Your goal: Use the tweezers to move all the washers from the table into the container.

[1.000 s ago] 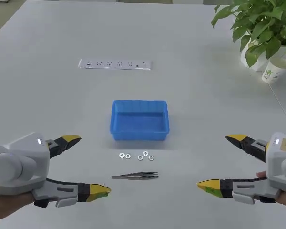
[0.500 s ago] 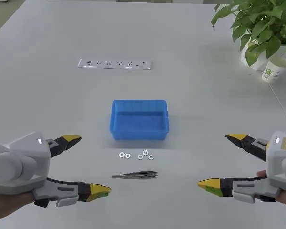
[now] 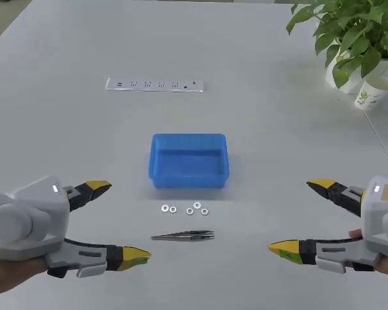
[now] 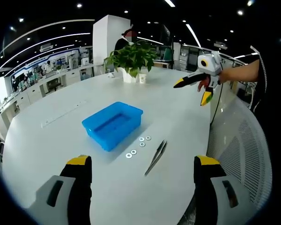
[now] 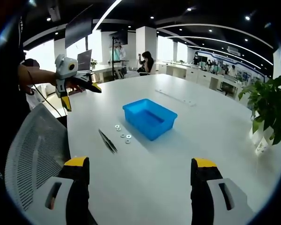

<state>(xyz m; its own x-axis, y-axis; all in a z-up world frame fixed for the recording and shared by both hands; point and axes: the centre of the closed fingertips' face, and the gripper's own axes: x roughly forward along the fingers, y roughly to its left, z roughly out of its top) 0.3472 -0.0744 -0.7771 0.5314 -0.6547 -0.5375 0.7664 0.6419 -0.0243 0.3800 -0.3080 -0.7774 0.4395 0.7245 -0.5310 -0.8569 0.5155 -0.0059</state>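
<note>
Jaws wide apart, empty: grey yellow-tipped left gripper (image 3: 126, 221), right gripper (image 3: 291, 217). Between them on white table (image 3: 278, 129): slim metal tweezers (image 3: 183, 237); just beyond, small silver washers (image 3: 184, 209), near blue plastic container (image 3: 189, 179).

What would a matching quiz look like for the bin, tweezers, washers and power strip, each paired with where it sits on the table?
Things:
1. bin
2. tweezers
3. washers
4. power strip

Places:
A. nearest the person
B. farthest away, beyond the bin
C. between the power strip and the washers
D. in a loose row between the bin and the tweezers

Pairs: 1-C, 2-A, 3-D, 4-B
</note>
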